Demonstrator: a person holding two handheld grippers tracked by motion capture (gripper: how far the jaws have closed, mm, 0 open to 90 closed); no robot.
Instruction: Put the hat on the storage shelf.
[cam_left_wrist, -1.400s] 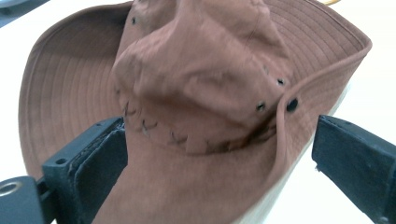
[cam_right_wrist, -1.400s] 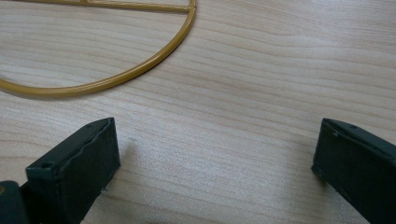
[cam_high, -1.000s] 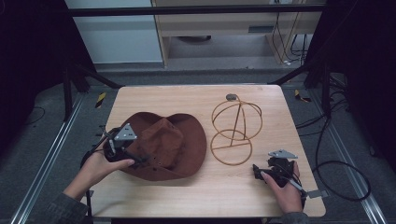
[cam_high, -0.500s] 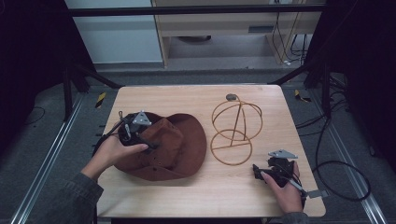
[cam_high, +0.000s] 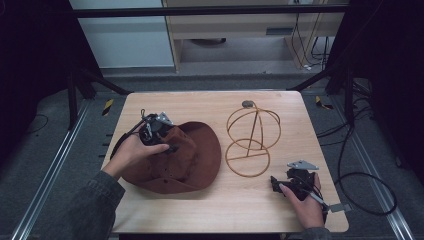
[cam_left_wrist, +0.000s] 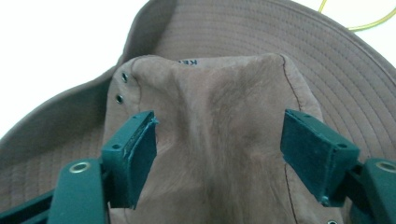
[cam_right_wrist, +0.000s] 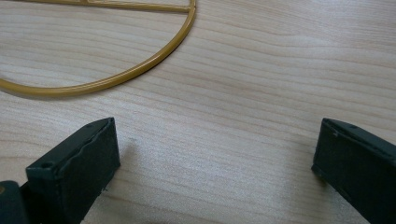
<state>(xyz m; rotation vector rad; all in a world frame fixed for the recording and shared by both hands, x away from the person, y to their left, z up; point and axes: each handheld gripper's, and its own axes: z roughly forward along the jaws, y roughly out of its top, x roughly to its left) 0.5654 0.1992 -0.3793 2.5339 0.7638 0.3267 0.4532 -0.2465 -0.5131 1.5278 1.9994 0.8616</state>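
Wooden table (cam_high: 240, 210), two hand-held grippers at work. Brown wide-brim hat (cam_high: 185, 157) lies on table's left half, crown up, brim spread flat around it; stitched rings on brim and two small eyelets on crown side show in left gripper view. Left gripper (cam_left_wrist: 217, 144) sits over the crown w/ jaws spread wide, one each side of the crown's pinched ridge, pads not pressed into the cloth (whether they graze it, can't tell). From high view, left hand (cam_high: 132, 152) holds that gripper (cam_high: 170, 142) at the hat's upper-left part, sleeve coming in from bottom left. Gold wire hat stand (cam_high: 252, 140), dome frame on ring base, stands just beside the hat to its right, near table centre-right. Right gripper (cam_right_wrist: 215, 158) low over bare wood, jaws wide apart, nothing betw. them; stand's ring base curves across top left of its view. Right hand (cam_high: 305, 202) rests near table's front right corner, cable trailing off to the right.
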